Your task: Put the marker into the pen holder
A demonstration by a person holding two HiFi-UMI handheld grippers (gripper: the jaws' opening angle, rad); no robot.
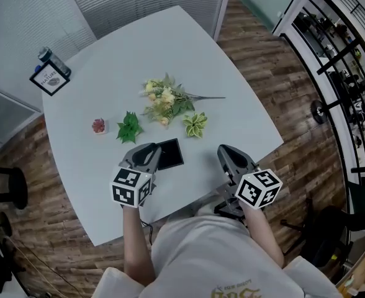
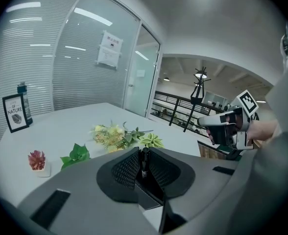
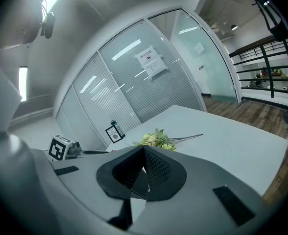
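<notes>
Head view: on a pale grey worktop [image 1: 244, 117], the left gripper [image 1: 148, 150] sits just beside a black square pen holder [image 1: 170, 153]; the right gripper [image 1: 229, 151] is well apart, and what either holds is hidden here

Left gripper view: the fingers pinch a slim black marker [image 2: 144, 161] upright. Releasing it tilted could miss the holder's opening, which the fingers largely cover

Right gripper view: fingers closed together, empty

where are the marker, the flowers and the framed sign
marker [image 2: 144, 161], left gripper view, on its black barrel
flowers [image 1: 164, 99], head view, on the pale blooms
framed sign [image 1: 49, 79], head view, on its white face
</notes>
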